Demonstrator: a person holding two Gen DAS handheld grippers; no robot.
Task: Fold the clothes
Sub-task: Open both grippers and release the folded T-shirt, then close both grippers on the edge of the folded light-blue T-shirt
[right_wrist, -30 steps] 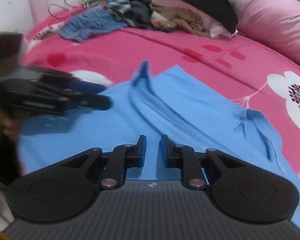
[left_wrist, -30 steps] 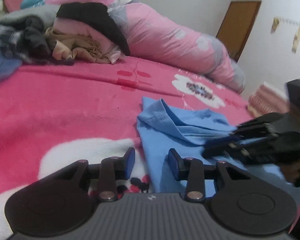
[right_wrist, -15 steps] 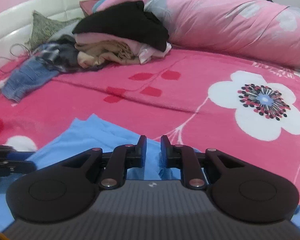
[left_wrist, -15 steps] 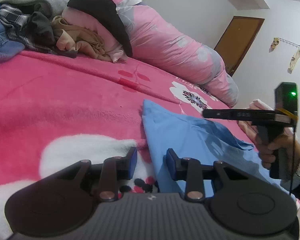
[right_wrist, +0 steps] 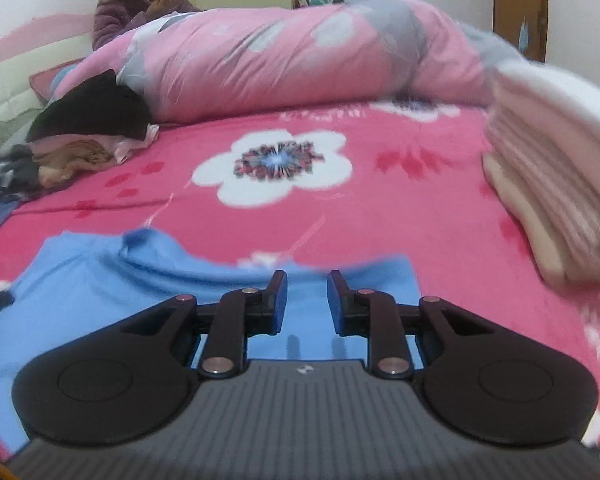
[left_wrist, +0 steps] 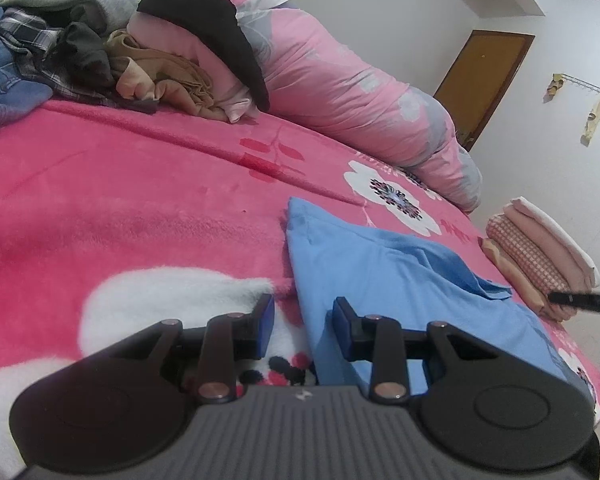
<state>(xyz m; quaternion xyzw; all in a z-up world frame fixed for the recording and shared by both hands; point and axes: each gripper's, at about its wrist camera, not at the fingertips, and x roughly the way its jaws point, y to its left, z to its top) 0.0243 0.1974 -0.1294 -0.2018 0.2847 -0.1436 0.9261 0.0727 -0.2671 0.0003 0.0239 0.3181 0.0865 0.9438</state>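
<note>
Now right gripper [right_wrist: 307,300] off the blue shirt [left_wrist: 384,280], jaws opening, empty; left gripper [left_wrist: 303,326] apart, empty.

left tool [left_wrist: 303,330] empty, jaws apart – over blue shirt's [left_wrist: 400,280] edge.

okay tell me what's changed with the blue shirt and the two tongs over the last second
The right tongs swung away from the middle of the blue shirt toward its edge near the folded stack; their jaws are opening with nothing between them. The collar, showing a second ago, is now folded under, leaving a smoother panel. The left tongs stayed at the shirt's near edge, open and empty. The unfolded clothes pile is unchanged.
</note>
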